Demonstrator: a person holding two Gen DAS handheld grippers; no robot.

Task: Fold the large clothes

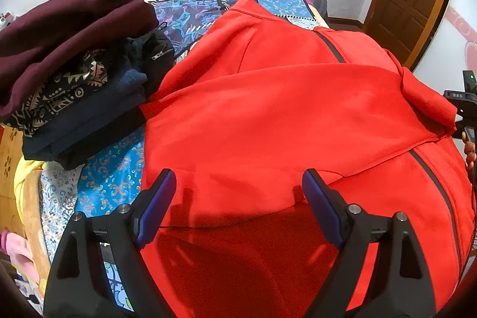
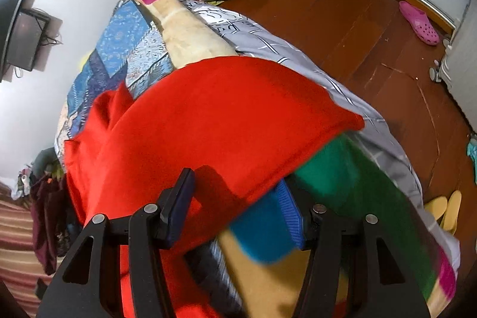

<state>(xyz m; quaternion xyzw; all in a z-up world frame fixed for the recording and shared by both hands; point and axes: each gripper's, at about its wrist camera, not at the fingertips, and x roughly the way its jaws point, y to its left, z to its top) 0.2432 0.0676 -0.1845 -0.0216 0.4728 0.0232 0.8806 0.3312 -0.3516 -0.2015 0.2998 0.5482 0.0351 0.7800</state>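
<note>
I am bringing the right gripper (image 2: pixel 238 198), jaws spread around the red garment (image 2: pixel 208 121)'s hem at lower centre, nothing pinched yet, while the left gripper (image 1: pixel 238 198) is hovering wide open over the garment spread on the bed (image 2: pixel 262 46).

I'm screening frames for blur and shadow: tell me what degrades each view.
Left wrist view: sharp, with fisheye bending at the edges; the left gripper casts a dark shadow on the red garment. Right wrist view: smeared by motion, worst on the colourful blanket near the right gripper.
</note>
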